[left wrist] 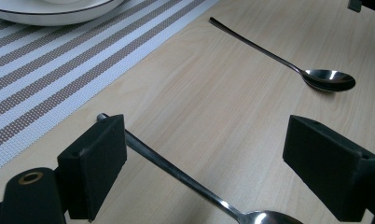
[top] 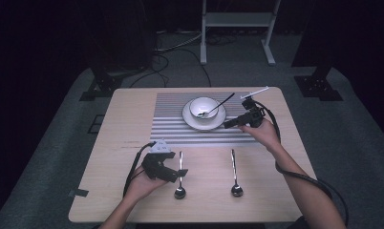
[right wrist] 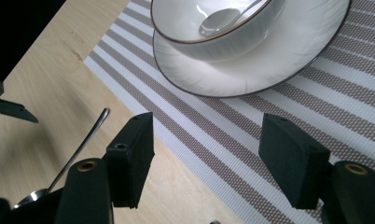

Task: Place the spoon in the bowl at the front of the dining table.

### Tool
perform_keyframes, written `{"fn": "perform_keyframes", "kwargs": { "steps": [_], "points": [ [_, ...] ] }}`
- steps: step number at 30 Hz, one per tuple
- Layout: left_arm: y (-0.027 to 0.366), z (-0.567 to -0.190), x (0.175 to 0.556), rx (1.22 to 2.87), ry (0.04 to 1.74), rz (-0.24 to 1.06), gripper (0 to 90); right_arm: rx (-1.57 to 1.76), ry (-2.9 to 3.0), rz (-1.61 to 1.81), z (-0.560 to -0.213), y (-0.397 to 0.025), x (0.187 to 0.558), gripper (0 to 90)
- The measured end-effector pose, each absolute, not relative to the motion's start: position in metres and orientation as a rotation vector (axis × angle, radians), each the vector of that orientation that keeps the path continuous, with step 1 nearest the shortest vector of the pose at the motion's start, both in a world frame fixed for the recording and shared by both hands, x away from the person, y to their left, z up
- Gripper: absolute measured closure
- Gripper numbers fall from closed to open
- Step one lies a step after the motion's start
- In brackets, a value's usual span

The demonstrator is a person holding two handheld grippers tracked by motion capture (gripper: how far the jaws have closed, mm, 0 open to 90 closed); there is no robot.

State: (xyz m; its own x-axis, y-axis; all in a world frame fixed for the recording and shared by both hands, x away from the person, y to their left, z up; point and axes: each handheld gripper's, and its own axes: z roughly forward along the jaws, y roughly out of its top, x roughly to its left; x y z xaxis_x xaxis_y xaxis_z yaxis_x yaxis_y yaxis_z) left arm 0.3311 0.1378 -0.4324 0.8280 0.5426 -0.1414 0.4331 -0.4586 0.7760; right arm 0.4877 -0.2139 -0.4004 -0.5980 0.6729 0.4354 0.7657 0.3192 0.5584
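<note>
Spoon in bowl on plate

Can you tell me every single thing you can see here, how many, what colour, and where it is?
table: one, light wood, middle of the room
placemat: one, grey and white stripes, far half of the table
plate: one, white, on the placemat
bowl: one, white, on the plate
spoon in bowl: one, silver, bowl end inside the bowl
spoons on table: two, silver, near edge, side by side, the other at
metal frame: one, white, on the floor behind the table
left hand-held gripper: one, black, open around the left spoon's handle
right hand-held gripper: one, black, open beside the plate
</note>
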Motion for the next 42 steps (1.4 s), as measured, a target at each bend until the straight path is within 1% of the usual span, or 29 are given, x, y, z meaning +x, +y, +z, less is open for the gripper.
{"fn": "perform_keyframes", "kwargs": {
  "steps": [13,42],
  "points": [
    [0.138,-0.432,0.331,2.119,0.712,0.160,12.2,-1.310,-2.421,-1.168,-0.410,-0.214,0.474,32.4],
    [0.141,-0.431,0.333,2.101,0.737,0.166,8.9,-1.292,-2.362,-1.244,-0.427,-0.226,0.436,25.9]
  ]
}}
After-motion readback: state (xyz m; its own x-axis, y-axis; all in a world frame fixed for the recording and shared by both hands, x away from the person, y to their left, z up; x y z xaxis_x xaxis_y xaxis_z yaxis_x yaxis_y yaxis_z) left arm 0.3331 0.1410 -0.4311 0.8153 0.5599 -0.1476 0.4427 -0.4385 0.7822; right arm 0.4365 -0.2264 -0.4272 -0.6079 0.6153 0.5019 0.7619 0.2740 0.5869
